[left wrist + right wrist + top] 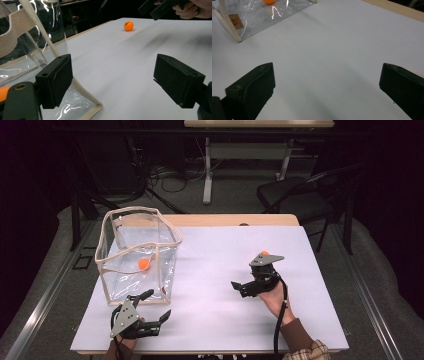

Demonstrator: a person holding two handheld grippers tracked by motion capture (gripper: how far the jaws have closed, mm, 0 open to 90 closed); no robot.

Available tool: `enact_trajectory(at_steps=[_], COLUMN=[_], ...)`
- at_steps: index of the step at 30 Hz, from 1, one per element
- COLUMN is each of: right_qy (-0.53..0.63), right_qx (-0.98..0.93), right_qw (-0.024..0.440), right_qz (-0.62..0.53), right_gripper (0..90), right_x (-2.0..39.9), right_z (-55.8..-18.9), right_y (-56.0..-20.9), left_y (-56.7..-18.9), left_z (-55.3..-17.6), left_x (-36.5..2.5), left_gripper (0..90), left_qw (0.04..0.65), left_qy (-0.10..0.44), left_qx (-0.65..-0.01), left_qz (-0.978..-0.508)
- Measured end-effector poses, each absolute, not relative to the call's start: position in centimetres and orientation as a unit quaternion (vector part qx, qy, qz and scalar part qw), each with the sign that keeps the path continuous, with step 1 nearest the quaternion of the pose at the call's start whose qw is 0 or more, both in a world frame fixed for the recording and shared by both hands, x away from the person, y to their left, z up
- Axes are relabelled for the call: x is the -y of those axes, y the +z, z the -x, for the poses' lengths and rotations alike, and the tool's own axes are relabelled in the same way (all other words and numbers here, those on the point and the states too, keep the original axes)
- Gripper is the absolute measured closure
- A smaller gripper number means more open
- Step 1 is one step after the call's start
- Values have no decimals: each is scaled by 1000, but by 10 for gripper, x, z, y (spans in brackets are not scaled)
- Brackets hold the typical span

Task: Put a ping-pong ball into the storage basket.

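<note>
We judge the loose orange ping-pong ball [128,25], lying on the white desk [210,270] just beyond our wide-open, empty right claw [243,288], light, hard and prone to roll (another sits in the clear bag [137,252]), so we pinch it gently across its middle, our left claw [156,306] open and empty beside the bag.

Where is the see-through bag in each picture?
High view: the see-through bag stands left of the middle, at the table's left side.
Left gripper view: the bag is along the left edge.
Right gripper view: the bag is in the top left corner.
Shared landmark: the white table cover under the bag.
</note>
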State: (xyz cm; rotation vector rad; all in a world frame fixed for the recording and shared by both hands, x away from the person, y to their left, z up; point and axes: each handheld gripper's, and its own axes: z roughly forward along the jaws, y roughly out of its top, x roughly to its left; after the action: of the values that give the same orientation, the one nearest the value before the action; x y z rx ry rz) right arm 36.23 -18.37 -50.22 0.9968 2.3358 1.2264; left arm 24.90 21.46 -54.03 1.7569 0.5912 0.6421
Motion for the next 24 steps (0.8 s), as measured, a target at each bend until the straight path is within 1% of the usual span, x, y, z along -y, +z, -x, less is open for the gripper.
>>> enact_trajectory(at_steps=[5, 11, 24], right_qy=[434, 420, 413], right_qx=[-814, -818, -801], right_qw=[157, 167, 183], right_qz=[-354, -356, -392], right_gripper=[0, 0, 0], right_x=[188, 194, 221], right_z=[-359, -358, -368], right_y=[-504, -511, -518], left_y=[-540, -541, -541], left_z=[-249, -249, -249], left_x=[-214, -214, -214], left_gripper=[156, 156, 156], left_qw=[556, 555, 555], left_qy=[272, 271, 272], left_qx=[-250, -252, -252], left_qz=[-745, -745, -745])
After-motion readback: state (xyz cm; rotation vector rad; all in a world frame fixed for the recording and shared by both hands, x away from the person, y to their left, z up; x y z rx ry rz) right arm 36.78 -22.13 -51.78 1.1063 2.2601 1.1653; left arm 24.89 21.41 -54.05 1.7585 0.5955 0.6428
